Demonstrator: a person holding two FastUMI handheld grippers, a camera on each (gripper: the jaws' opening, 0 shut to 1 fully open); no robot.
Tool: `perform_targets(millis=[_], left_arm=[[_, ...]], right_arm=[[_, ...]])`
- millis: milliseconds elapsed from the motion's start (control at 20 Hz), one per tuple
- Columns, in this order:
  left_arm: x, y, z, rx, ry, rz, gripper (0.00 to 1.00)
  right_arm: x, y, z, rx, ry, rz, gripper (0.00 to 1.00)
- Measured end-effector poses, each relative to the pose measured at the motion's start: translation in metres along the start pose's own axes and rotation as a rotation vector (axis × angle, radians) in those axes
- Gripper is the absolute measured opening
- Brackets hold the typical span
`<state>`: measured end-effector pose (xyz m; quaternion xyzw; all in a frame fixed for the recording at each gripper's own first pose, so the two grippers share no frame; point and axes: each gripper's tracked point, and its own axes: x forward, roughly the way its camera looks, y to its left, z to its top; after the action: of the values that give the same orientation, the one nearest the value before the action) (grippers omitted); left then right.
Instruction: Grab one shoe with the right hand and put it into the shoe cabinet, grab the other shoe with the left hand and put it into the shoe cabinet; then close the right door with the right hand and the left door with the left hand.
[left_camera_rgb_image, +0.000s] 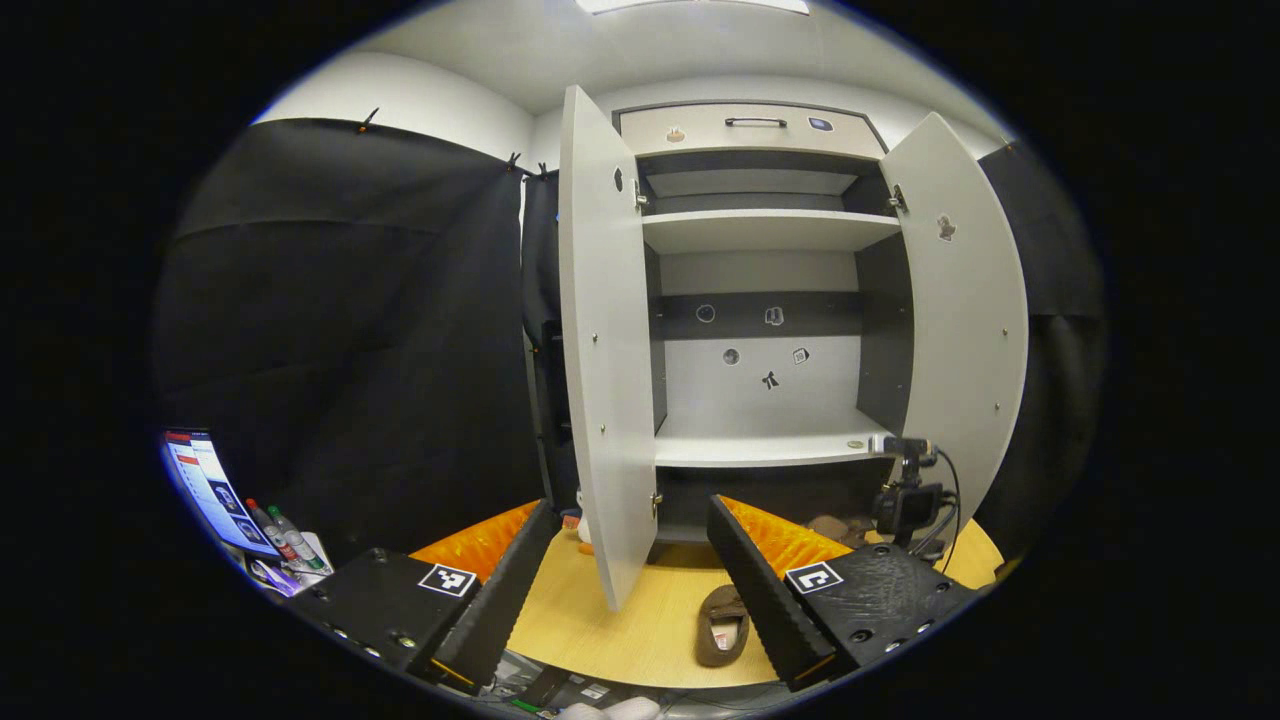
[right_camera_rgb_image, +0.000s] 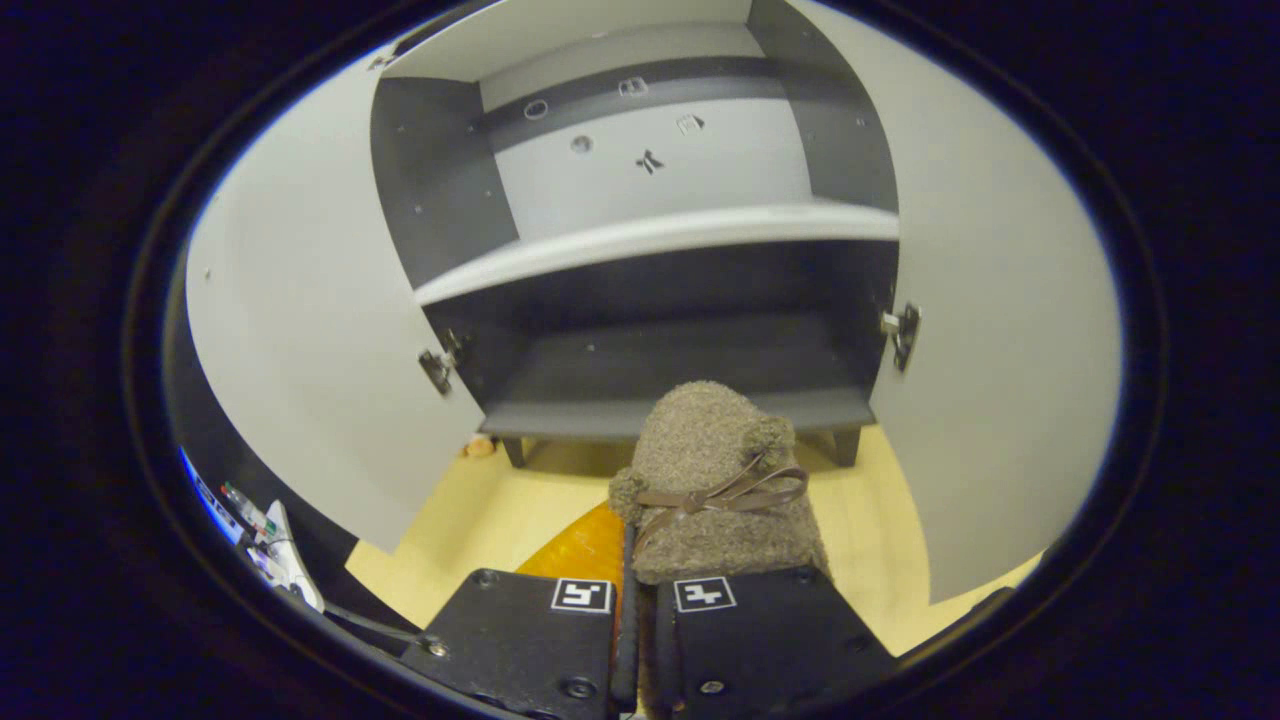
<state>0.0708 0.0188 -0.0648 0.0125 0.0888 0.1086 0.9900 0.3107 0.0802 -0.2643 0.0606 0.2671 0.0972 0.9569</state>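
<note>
A brown fuzzy shoe (right_camera_rgb_image: 715, 480) with a brown lace bow is held off the floor in front of the cabinet's dark bottom shelf (right_camera_rgb_image: 680, 410), and my right gripper (right_camera_rgb_image: 640, 555) is shut on its heel end. In the left gripper view the right gripper (left_camera_rgb_image: 905, 495) shows low by the right door (left_camera_rgb_image: 965, 330), with that shoe (left_camera_rgb_image: 830, 527) beside it. The other brown shoe (left_camera_rgb_image: 722, 625) lies on the wooden floor (left_camera_rgb_image: 600, 620), opening up, between my left gripper's fingers and beyond them. My left gripper (left_camera_rgb_image: 635, 585) hangs open and holds nothing. Both cabinet doors stand wide open.
The left door (left_camera_rgb_image: 600, 350) juts out towards me, just beyond my left gripper. A lit screen (left_camera_rgb_image: 205, 485) and two bottles (left_camera_rgb_image: 285, 535) sit at the far left. A small object (right_camera_rgb_image: 480, 447) lies by the cabinet's left foot. White shelves (left_camera_rgb_image: 770, 230) sit higher up.
</note>
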Motion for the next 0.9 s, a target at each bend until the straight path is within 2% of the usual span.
perform_targets(millis=[150,200,250,300,400,450,500,550,650,700,900], left_arm=[[-0.002,0.003,0.001,0.017,-0.017,0.000,0.96],[-0.004,0.004,0.001,0.021,-0.022,0.004,1.00],[-0.004,0.005,0.001,0.016,-0.024,0.003,0.96],[-0.005,0.005,-0.001,0.006,-0.025,0.000,1.00],[-0.004,0.006,0.003,-0.007,-0.032,0.001,0.96],[-0.005,0.007,0.004,-0.009,-0.035,0.004,1.00],[-0.006,0.007,0.005,-0.010,-0.037,0.005,0.96],[-0.005,0.007,0.005,-0.014,-0.040,0.006,1.00],[-0.005,0.007,0.005,-0.018,-0.042,0.007,0.92],[-0.004,0.007,0.005,-0.020,-0.041,0.006,0.96],[-0.001,0.005,0.002,-0.021,-0.034,0.007,0.96]], right_arm=[[-0.010,0.016,0.066,-0.012,-0.102,0.016,0.10],[-0.009,0.018,0.088,-0.019,-0.136,0.014,0.10],[-0.007,0.019,0.110,-0.023,-0.168,0.005,0.10],[-0.005,0.020,0.129,-0.023,-0.195,-0.001,0.10],[0.003,0.022,0.165,-0.016,-0.236,-0.010,0.08],[0.006,0.021,0.180,-0.019,-0.250,-0.019,0.08],[0.010,0.022,0.193,-0.026,-0.262,-0.026,0.10],[0.015,0.021,0.207,-0.031,-0.274,-0.035,0.10],[0.029,0.019,0.230,-0.044,-0.287,-0.052,0.10],[0.036,0.019,0.240,-0.045,-0.293,-0.059,0.10],[0.072,0.013,0.275,-0.048,-0.279,-0.096,0.10]])
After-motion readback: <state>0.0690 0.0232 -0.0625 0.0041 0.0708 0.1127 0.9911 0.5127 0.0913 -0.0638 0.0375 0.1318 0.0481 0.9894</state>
